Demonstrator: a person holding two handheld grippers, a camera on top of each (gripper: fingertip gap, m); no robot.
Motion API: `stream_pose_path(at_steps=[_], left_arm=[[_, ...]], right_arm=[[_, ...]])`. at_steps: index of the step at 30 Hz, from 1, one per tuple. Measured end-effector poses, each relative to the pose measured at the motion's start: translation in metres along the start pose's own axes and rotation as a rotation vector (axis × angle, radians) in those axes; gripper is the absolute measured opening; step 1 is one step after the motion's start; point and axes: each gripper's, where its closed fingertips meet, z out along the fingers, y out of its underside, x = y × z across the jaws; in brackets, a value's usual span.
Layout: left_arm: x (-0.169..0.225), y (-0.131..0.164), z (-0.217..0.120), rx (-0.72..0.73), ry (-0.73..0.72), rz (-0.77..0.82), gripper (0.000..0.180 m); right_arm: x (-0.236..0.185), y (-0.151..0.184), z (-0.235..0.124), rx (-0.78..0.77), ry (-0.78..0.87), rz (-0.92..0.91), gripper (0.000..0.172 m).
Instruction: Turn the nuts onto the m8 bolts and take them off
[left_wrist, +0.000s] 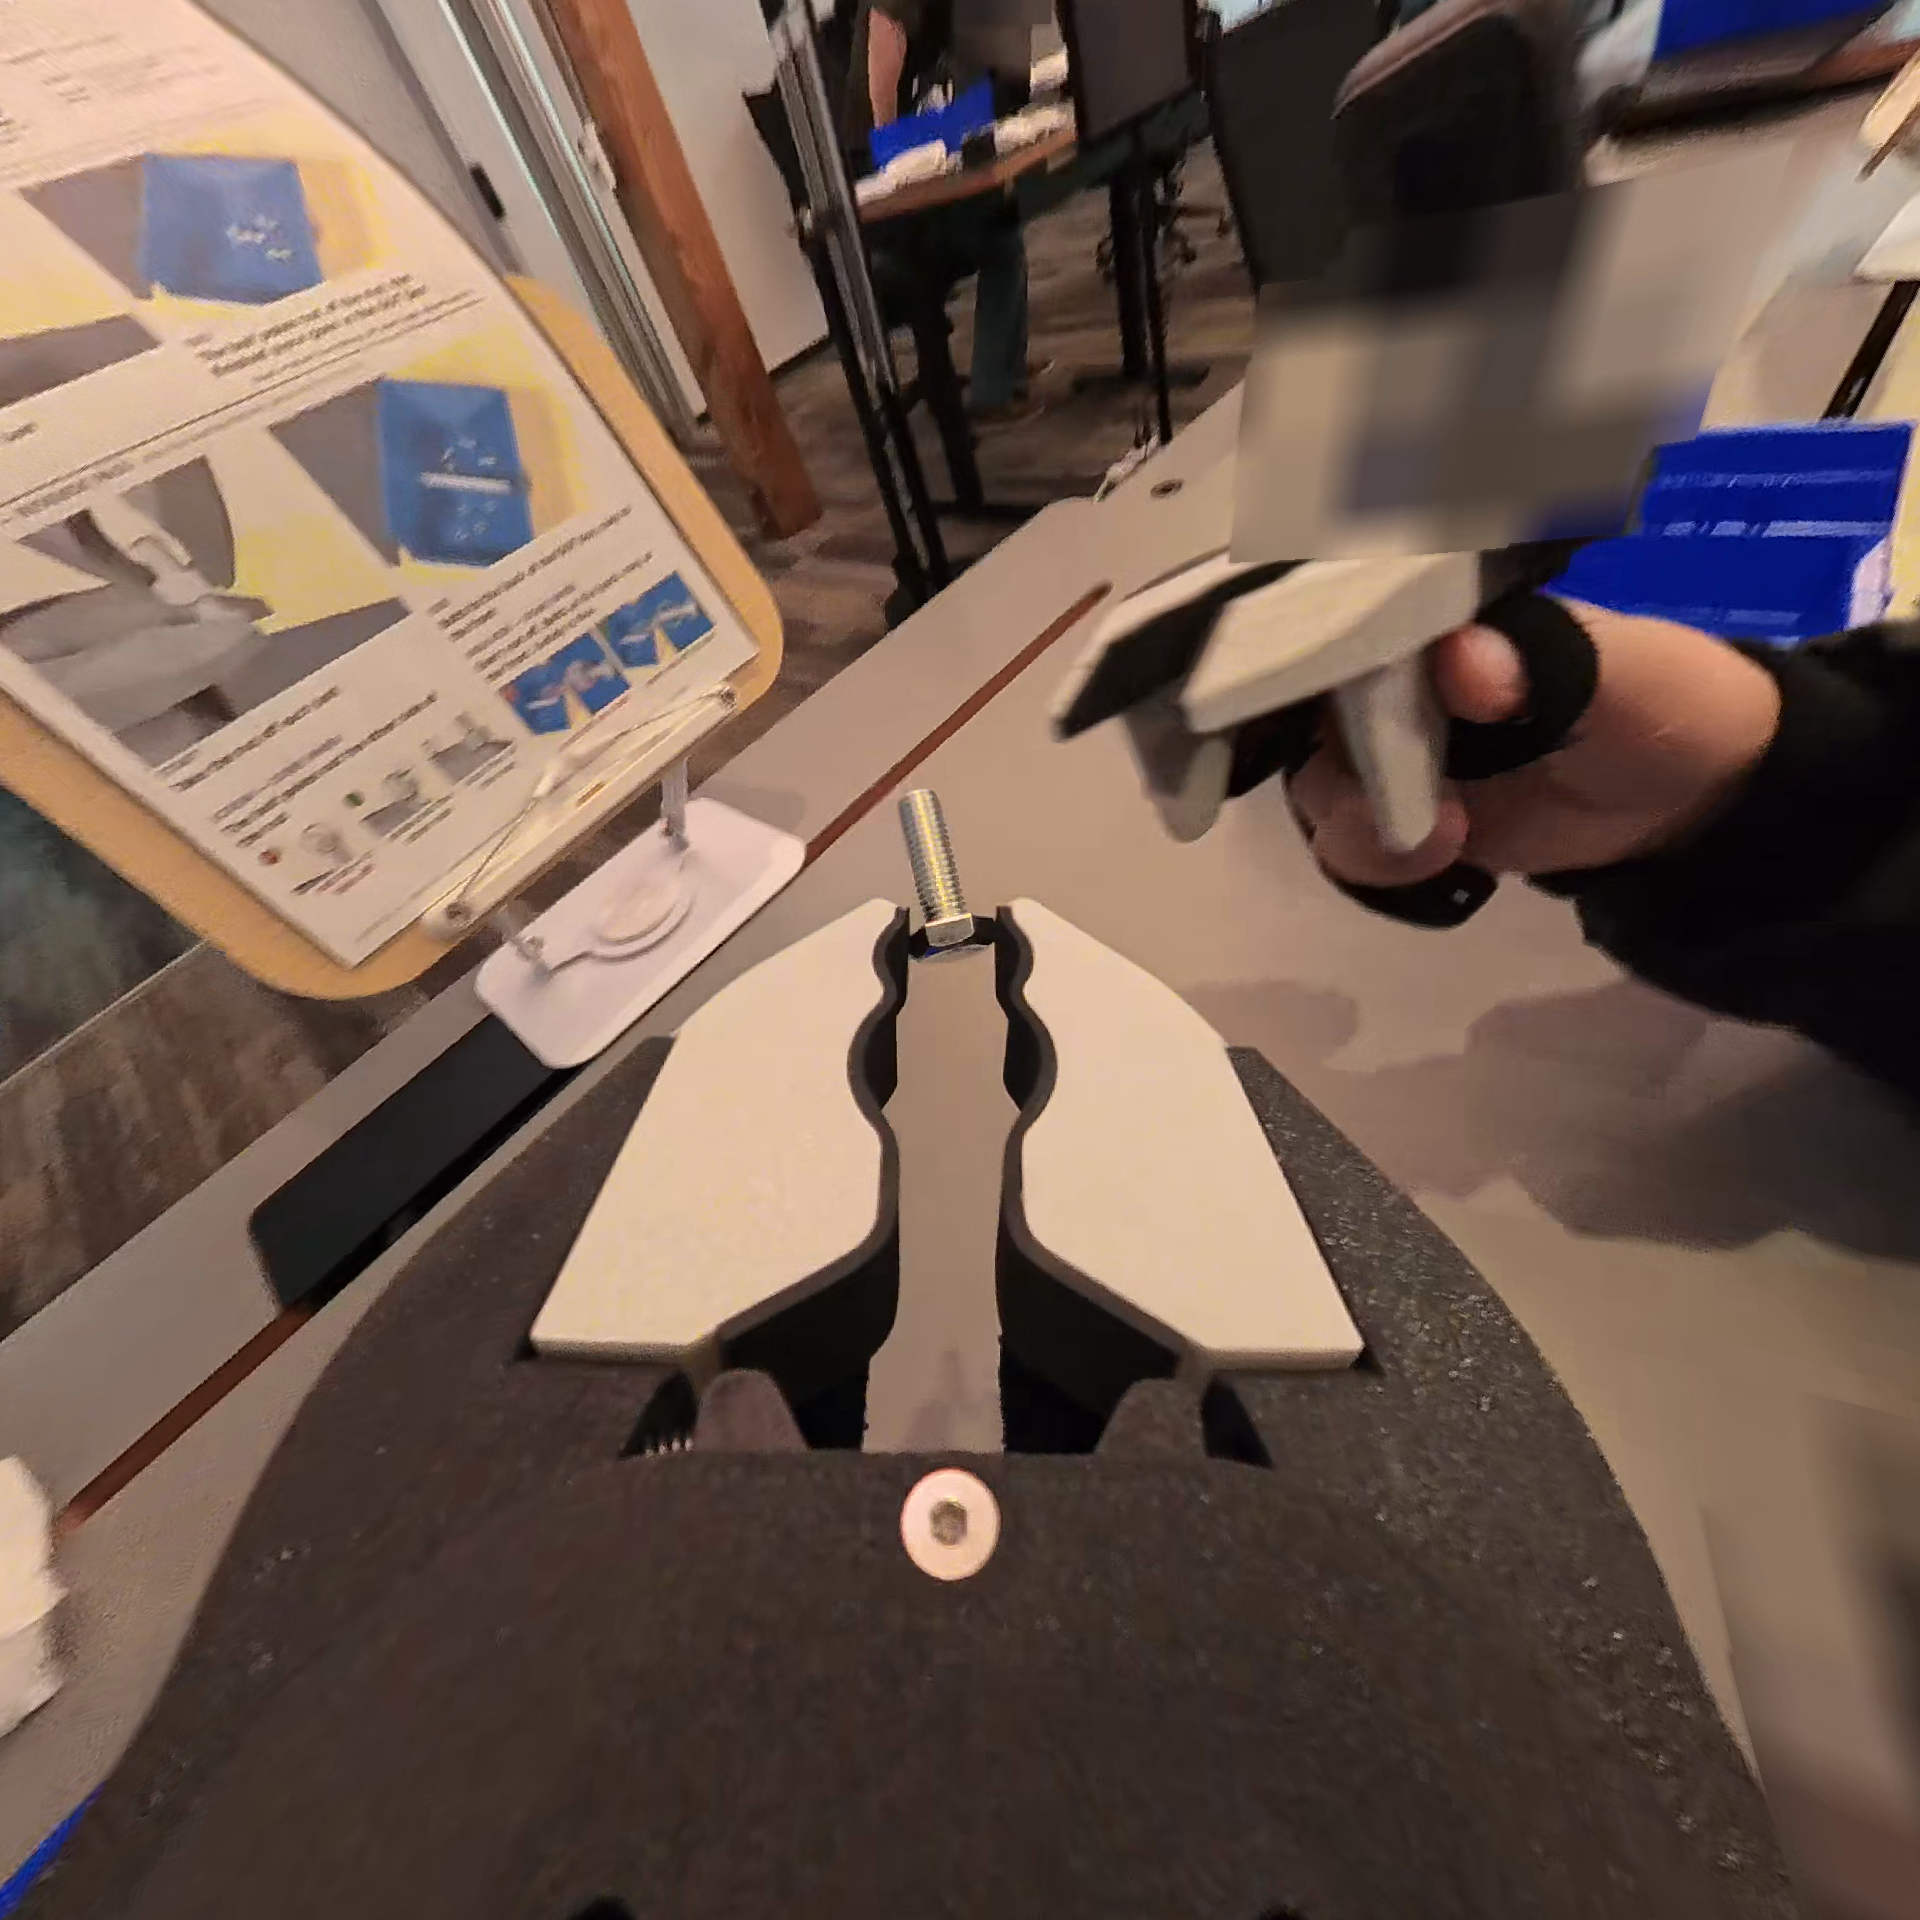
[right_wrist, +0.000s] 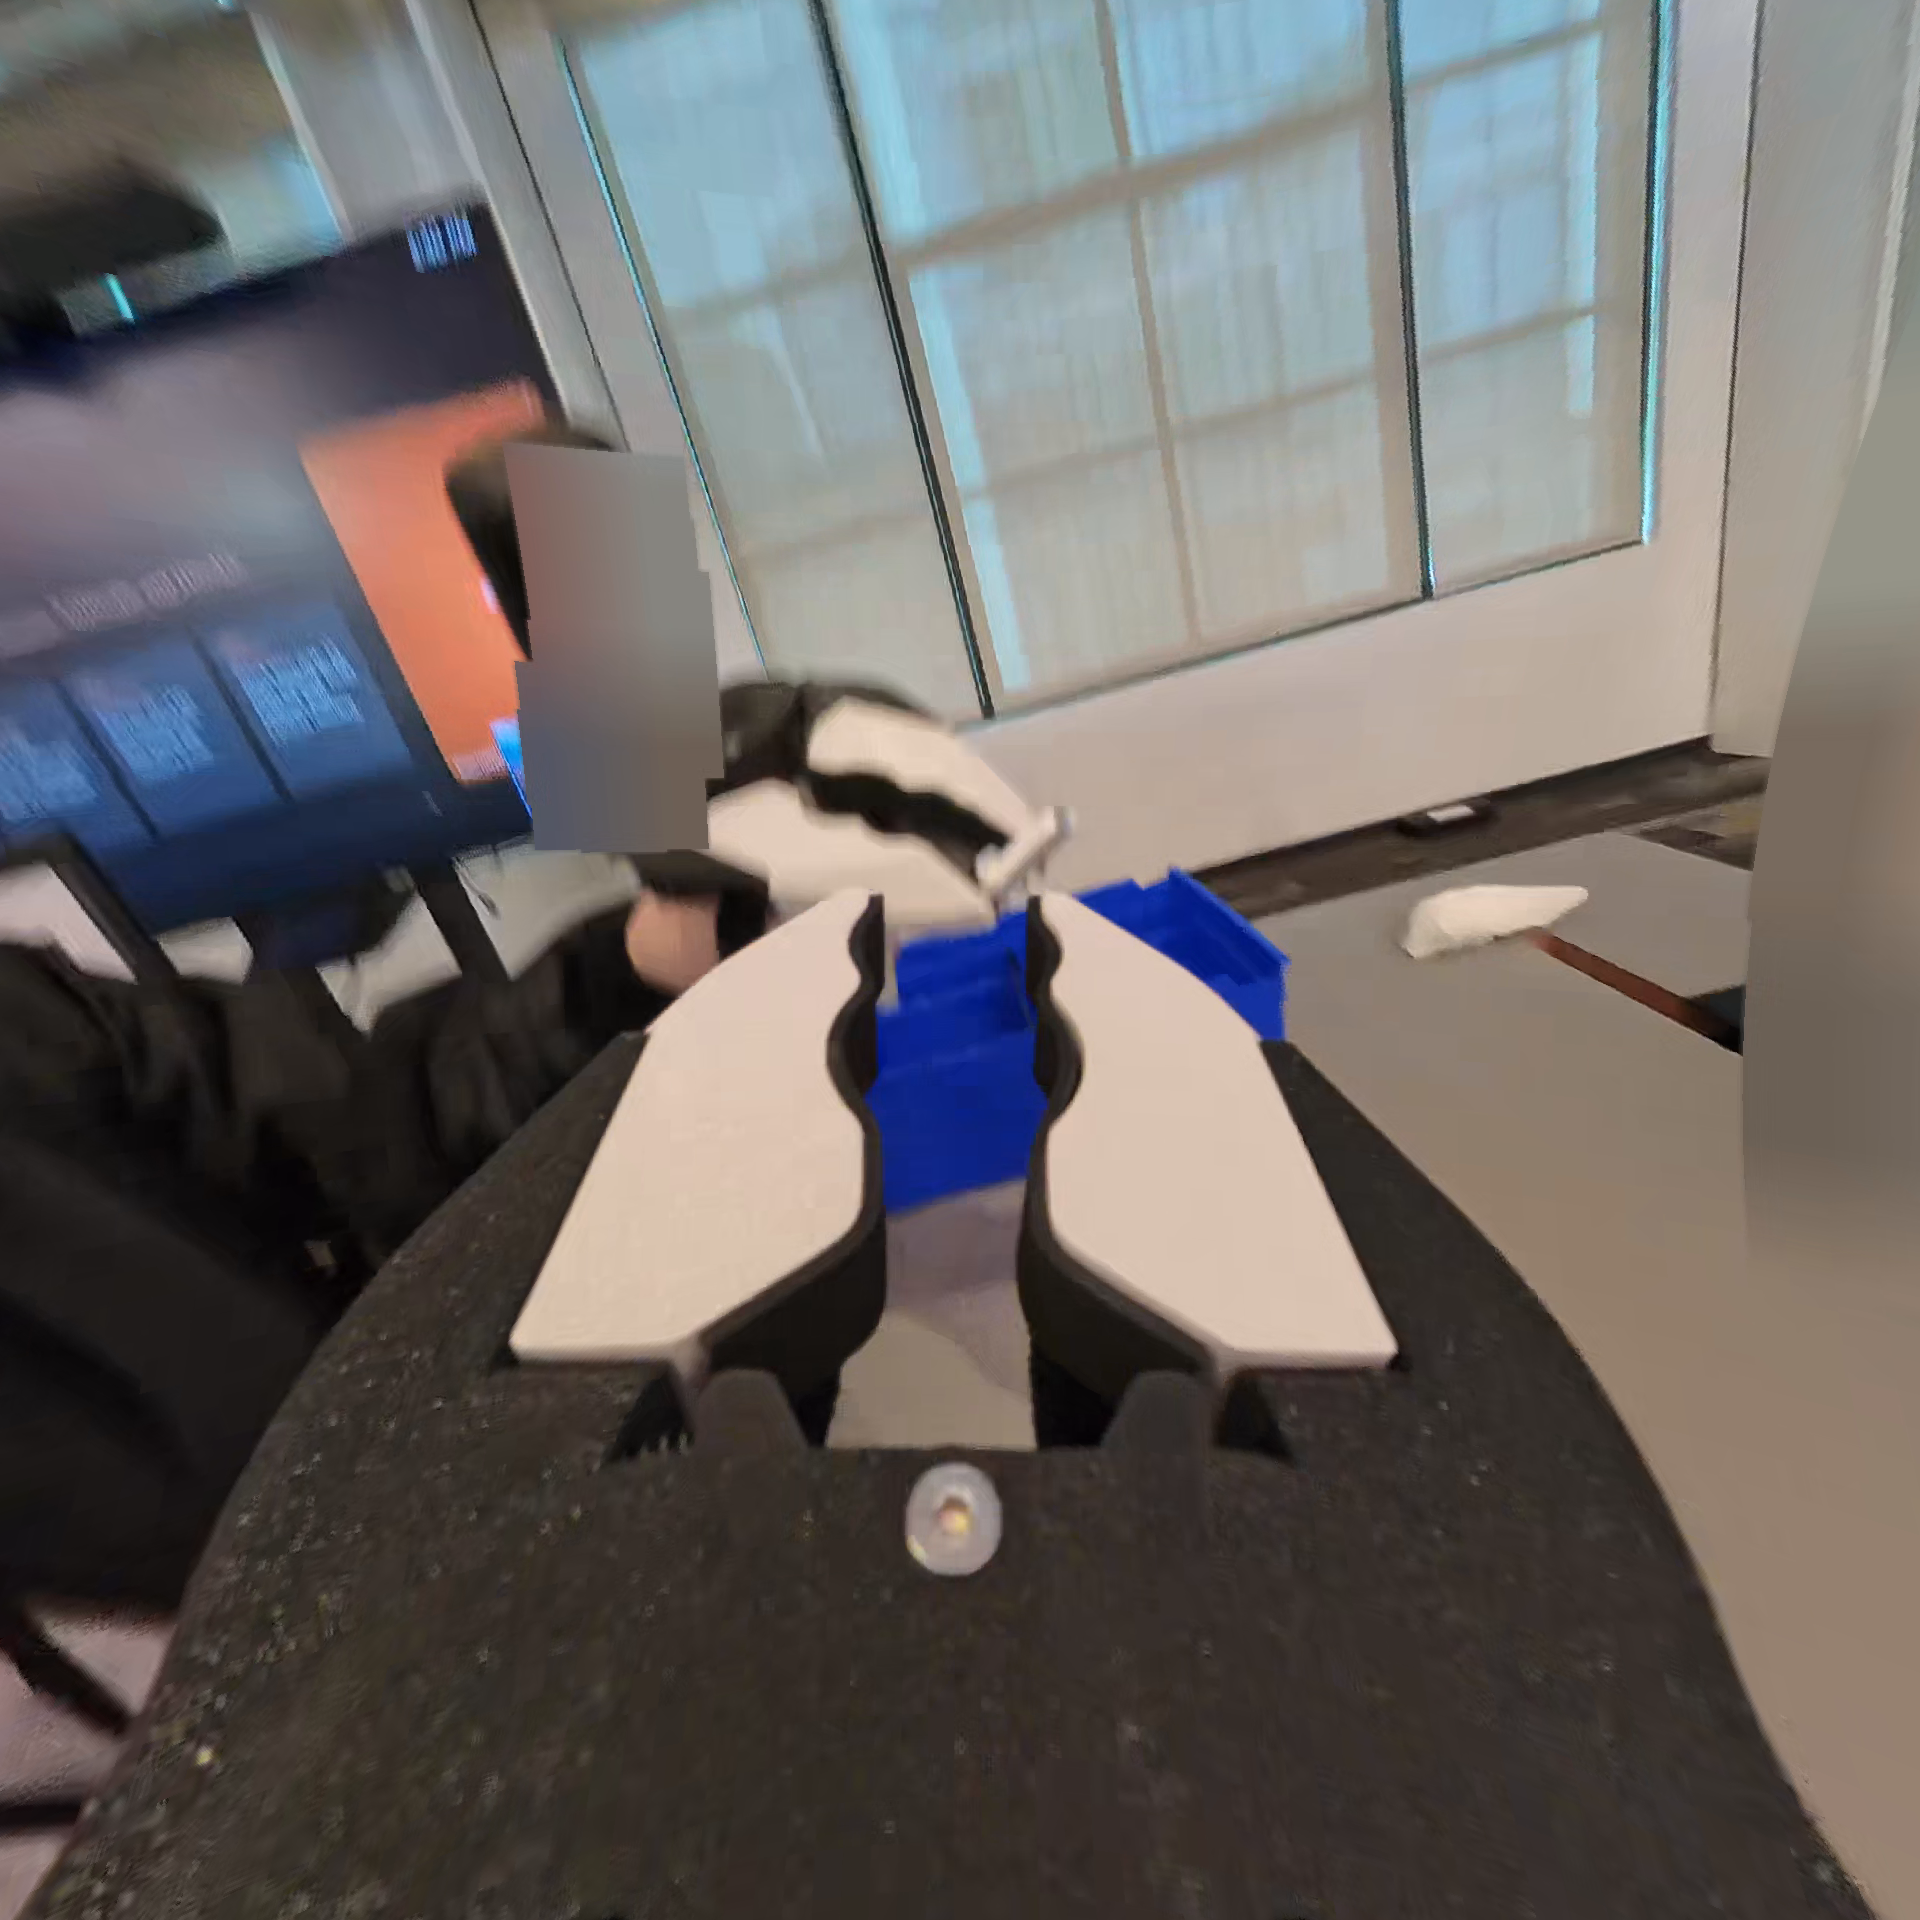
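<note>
The left gripper (left_wrist: 951, 925) clamps the hex head of a zinc-plated M8 bolt (left_wrist: 932, 854), both pads pressed on its flats, the threaded shank standing up toward twelve o'clock with no nut on it. Held over the grey table (left_wrist: 1195, 1039), the bolt looks stiff, dense for its size and slick on its plating; the flats of the head seem the sound place to take hold, since the threads must stay free for a nut.

The right gripper (right_wrist: 956, 914) stands narrowly parted with nothing between its pads; in the left wrist view it hangs at two o'clock from the bolt, well apart. No nut shows anywhere. Behind its fingertips sits a blue parts bin (right_wrist: 1143, 987), and at two o'clock a white wad (right_wrist: 1486, 914) lies on the table.

A printed instruction sheet on a clipboard stand (left_wrist: 364, 582) leans at ten o'clock; its writing is too blurred to read. No brand marks show.
</note>
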Motion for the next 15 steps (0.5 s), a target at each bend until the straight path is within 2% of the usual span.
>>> stream_pose_path(at_steps=[4, 6, 12, 14, 15], left_arm=[[0.013, -0.016, 0.01, 0.08, -0.023, 0.0, 0.016], [0.019, -0.021, 0.012, 0.094, -0.019, 0.008, 0.015], [0.023, -0.022, 0.022, 0.1, -0.034, 0.042, 0.016], [0.025, -0.021, 0.025, 0.102, -0.022, 0.041, 0.016], [0.026, -0.019, 0.026, 0.099, -0.018, 0.036, 0.016]], right_arm=[[0.019, -0.013, -0.003, 0.079, 0.087, 0.138, 0.025], [0.019, -0.015, -0.006, 0.105, 0.067, 0.178, 0.027], [0.017, -0.002, 0.005, 0.013, 0.065, 0.165, 0.028], [0.013, -0.004, 0.008, 0.03, 0.02, 0.171, 0.02], [0.013, -0.005, 0.008, 0.036, 0.004, 0.174, 0.01]])
